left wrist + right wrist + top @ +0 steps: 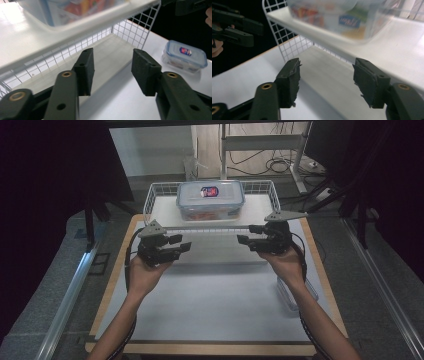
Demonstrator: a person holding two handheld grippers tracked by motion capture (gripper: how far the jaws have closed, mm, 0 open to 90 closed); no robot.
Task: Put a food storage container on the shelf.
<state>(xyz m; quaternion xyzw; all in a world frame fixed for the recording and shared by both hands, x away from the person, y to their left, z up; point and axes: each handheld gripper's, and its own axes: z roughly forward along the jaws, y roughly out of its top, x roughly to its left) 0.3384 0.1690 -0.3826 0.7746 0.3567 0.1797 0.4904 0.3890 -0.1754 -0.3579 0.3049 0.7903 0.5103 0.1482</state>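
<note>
Nearest, by the right edge of the counter [210, 305]: a small lidded box [296, 296], close under the right forearm and well apart from the work; best left alone.

Farther in, at mid-counter: left hand-held gripper [181, 243] and right hand-held gripper [245, 234], tips turned toward each other, each just in front of the wire basket [150, 200]. Both spread moderately wide, nothing between the pads, as seen along the left hand-held gripper [112, 67] and the right hand-held gripper [325, 77].

Beyond them, at the far edge of the counter: the wire basket, with the large clear container [210, 199] standing on the white board inside it, toward the middle.

Judged as the step in hand: taking the basket by its near rim with both hand-held grippers.
- Keep both spread until a pad sits on either side of the rim wire; only then squeeze.
- Grip at matching spots left and right of the middle, so the load stays level.
- Go for the thick top rail, not the thin mesh [130, 30], likely to slip or bend.
- Move both together and slowly; otherwise risk of the container sliding on the smooth board.
- Mind the right elbow near the small box.
</note>
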